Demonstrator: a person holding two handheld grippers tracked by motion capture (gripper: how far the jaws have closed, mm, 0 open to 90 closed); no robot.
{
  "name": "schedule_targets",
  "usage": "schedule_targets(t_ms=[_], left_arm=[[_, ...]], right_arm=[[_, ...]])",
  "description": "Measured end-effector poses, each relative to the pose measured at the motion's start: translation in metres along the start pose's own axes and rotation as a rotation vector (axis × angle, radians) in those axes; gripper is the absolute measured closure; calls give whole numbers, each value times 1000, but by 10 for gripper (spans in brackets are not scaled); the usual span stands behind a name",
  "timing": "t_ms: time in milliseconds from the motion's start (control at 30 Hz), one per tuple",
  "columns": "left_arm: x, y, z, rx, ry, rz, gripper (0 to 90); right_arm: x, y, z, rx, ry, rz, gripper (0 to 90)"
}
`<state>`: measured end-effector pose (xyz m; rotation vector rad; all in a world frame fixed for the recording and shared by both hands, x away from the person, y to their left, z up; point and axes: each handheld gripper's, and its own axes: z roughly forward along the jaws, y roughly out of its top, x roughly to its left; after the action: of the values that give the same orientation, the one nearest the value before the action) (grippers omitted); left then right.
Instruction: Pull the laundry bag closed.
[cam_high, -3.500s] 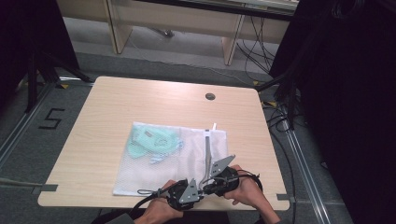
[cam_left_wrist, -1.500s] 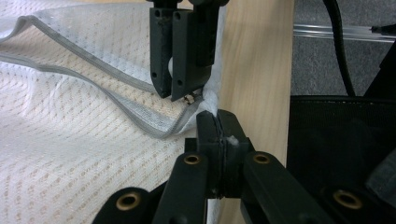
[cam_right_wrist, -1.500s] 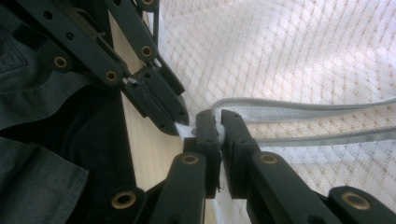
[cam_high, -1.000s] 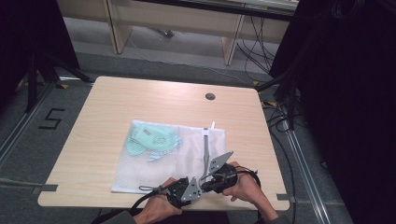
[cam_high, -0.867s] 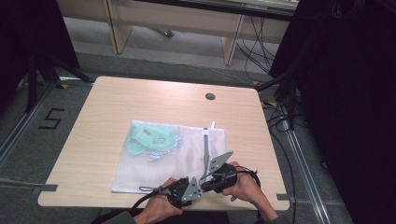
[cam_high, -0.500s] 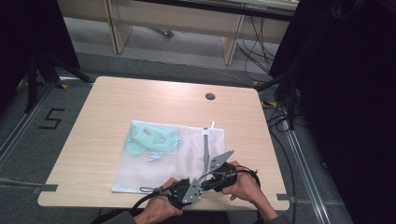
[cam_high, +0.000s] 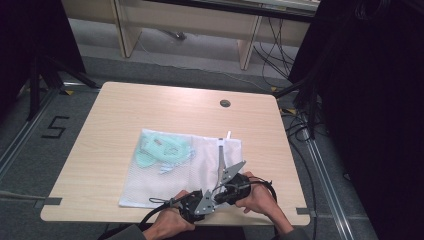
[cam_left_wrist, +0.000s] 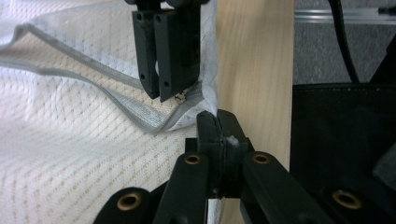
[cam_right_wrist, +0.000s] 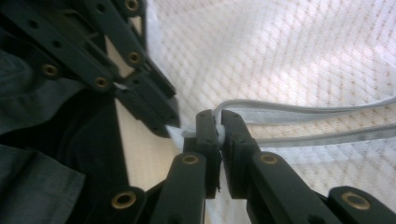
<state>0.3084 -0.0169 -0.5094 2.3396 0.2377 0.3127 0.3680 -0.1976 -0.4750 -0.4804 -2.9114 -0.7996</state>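
A white mesh bag (cam_high: 200, 155) lies on the wooden table (cam_high: 125, 110), with a mint-green item (cam_high: 160, 150) inside its far left part. Both grippers meet at the bag's near right corner. My left gripper (cam_high: 212, 196) (cam_left_wrist: 217, 122) is shut on the corner fabric of the mesh bag (cam_left_wrist: 70, 154), right at the table's edge. My right gripper (cam_high: 223, 189) (cam_right_wrist: 218, 122) is shut on the end of the grey zip (cam_right_wrist: 303, 121), whose two tapes run away to the right. In the left gripper view the right gripper (cam_left_wrist: 163, 91) comes down from the top, its tips beside the small metal pull (cam_left_wrist: 180, 97).
Both hands rest at the table's near edge (cam_high: 260, 220). A round cable hole (cam_high: 225, 103) sits at the far right of the table. Black cables (cam_high: 300, 130) lie on the floor to the right, and a "5" mark (cam_high: 55, 127) to the left.
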Motion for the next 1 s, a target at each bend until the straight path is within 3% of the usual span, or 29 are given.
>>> schedule_targets(t_ms=[167, 200, 300, 333, 367, 433, 533, 700, 733, 800, 833, 1000], left_arm=[[0, -1, 0, -13, -43, -29, 896], [-2, 2, -1, -6, -40, 6, 895], [-1, 1, -1, -9, -40, -8, 894], [1, 0, -1, 13, -53, 6, 894], [2, 0, 0, 5, -55, -14, 894], [1, -1, 0, -5, -53, -31, 893], [2, 0, -2, 6, -63, -23, 893], [1, 0, -3, 2, -61, -23, 893], [-1, 0, -1, -23, -62, -53, 893], [-1, 0, -1, -21, -60, -51, 893], [1, 0, -2, 6, -66, -22, 893], [1, 0, -2, -5, -68, -40, 892]], right_arm=[[-7, 0, 5, 17, -32, -25, 867], [-9, 1, 4, 8, -46, -26, 867], [-13, 0, 2, -1, -41, -7, 867], [-15, 0, 1, -3, -37, -2, 867], [-13, 0, 1, 5, -47, 27, 867], [-12, 0, 2, 9, -47, 19, 867], [-15, 3, 3, 2, -49, -16, 867], [-19, 3, 2, 5, -72, -4, 867], [-21, 4, 3, 0, -77, -13, 867], [-21, 4, 2, 0, -80, 8, 866], [-24, 4, 2, -12, -77, -8, 866], [-32, 5, 2, -22, -91, 1, 866]])
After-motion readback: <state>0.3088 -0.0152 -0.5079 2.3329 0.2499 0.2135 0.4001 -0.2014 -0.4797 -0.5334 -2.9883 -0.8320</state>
